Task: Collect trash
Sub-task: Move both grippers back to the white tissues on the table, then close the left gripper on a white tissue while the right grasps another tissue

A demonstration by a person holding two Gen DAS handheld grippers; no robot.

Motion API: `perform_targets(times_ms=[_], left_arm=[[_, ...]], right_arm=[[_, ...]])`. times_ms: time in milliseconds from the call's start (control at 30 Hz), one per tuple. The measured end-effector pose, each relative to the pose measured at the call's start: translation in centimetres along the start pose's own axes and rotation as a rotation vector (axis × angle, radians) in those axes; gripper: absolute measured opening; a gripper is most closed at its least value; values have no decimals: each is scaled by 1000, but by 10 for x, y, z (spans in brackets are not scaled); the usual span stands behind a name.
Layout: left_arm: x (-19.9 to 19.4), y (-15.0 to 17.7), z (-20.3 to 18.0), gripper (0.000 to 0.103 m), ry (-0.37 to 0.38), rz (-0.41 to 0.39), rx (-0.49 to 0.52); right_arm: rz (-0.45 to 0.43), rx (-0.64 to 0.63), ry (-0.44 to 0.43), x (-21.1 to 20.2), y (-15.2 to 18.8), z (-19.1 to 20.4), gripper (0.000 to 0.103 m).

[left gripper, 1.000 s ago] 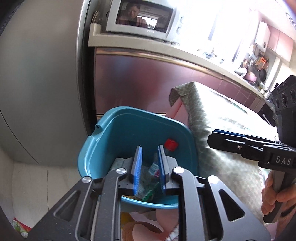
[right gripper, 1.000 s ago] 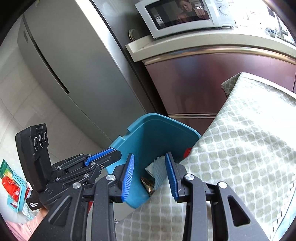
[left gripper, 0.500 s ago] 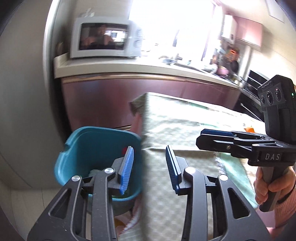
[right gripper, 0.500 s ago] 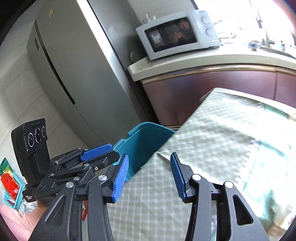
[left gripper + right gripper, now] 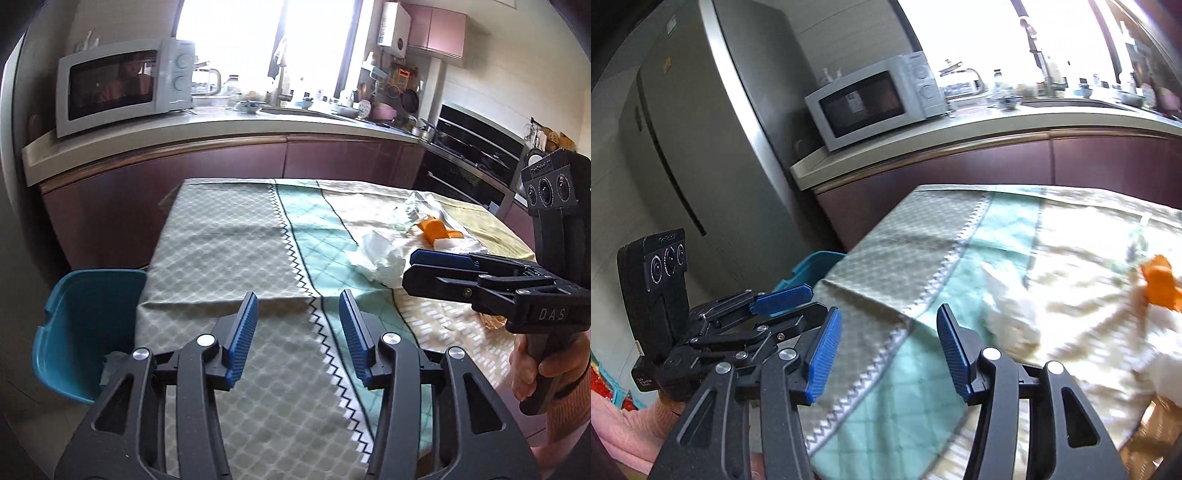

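Surface [image 5: 221, 236]: now fills both views; cloth-covered.
Bin [image 5: 85, 325]: slid to left edge, beside surface.
Trash: white tissue [image 5: 380, 258], orange peel [image 5: 434, 229] on far right cloth.
Left tongs [image 5: 298, 332]: opening, nothing between.
Right tongs [image 5: 886, 350]: opening, empty; next pickup likely.

The right gripper [image 5: 886, 350] hangs above a table draped in a patterned cloth [image 5: 923, 258], its blue-padded jaws opening with nothing between them. To its left, the left gripper [image 5: 783, 295] is gripped by a hand in a pink sleeve [image 5: 620, 421]. A teal bin [image 5: 809, 266] peeks from behind the table's corner. Crumpled white paper [image 5: 1015, 317] and an orange scrap [image 5: 1160, 284] lie blurred on the cloth at right. Beyond stand a steel refrigerator [image 5: 701, 147] and a white microwave [image 5: 875, 99] on the counter.
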State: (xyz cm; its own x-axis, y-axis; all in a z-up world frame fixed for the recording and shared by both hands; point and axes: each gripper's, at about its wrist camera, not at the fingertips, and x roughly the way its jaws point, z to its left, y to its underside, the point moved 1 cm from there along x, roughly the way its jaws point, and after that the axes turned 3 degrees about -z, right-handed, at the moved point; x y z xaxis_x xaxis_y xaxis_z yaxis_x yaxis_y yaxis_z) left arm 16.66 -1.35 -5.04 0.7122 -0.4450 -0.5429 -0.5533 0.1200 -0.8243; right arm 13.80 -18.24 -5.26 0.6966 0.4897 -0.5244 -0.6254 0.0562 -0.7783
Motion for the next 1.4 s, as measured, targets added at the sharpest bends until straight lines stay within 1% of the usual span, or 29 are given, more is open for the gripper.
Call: perform_targets(times_ms=[200,333,533,600,667,800,867,1033,1100,1133,1167,1233,1267,1300,1333,1367,1400], left_arm=[[27,-5,-41,49,53,38,59],[49,-11,-54,51,71,54,76],[76,-21,-73,55,65,78,105],[85,-24,-76,55,65,89,106],[95,-27,-78,56,52,98,111],[113,-33,-80,56,46,123,112],[121,-34,-79,56,37,137,107],[137,-35,-77,54,42,167,90],[142,-35,-76,48,49,177,82],[145,-35,-75,46,57,183,76],[146,-35,-75,46,62,187,71],[149,-35,-75,40,69,193,67],[150,-35,-76,33,80,198,67],[151,-34,-77,27,89,204,66],[152,-34,-78,24,95,205,66],[152,-34,-80,19,102,205,70],[152,-34,-81,17,103,202,75]], right_arm=[[-37,62,102,-38,15,-43,55],[-72,115,177,-67,23,-73,56],[-118,170,299,-96,29,-113,56],[-131,181,336,-104,30,-125,58],[-131,192,364,-105,30,-138,60],[-116,200,397,-101,31,-156,60],[-109,187,412,-98,30,-159,60],[-87,132,441,-86,25,-160,60],[-79,115,457,-82,24,-160,60],[-75,102,471,-81,23,-158,60],[-72,93,475,-80,23,-157,60],[-62,80,471,-77,22,-157,60],[-55,68,479,-75,23,-156,60],[-43,59,483,-72,23,-157,57],[-33,60,479,-70,24,-157,52],[-21,65,469,-68,24,-159,41],[-10,70,465,-67,25,-162,30]])
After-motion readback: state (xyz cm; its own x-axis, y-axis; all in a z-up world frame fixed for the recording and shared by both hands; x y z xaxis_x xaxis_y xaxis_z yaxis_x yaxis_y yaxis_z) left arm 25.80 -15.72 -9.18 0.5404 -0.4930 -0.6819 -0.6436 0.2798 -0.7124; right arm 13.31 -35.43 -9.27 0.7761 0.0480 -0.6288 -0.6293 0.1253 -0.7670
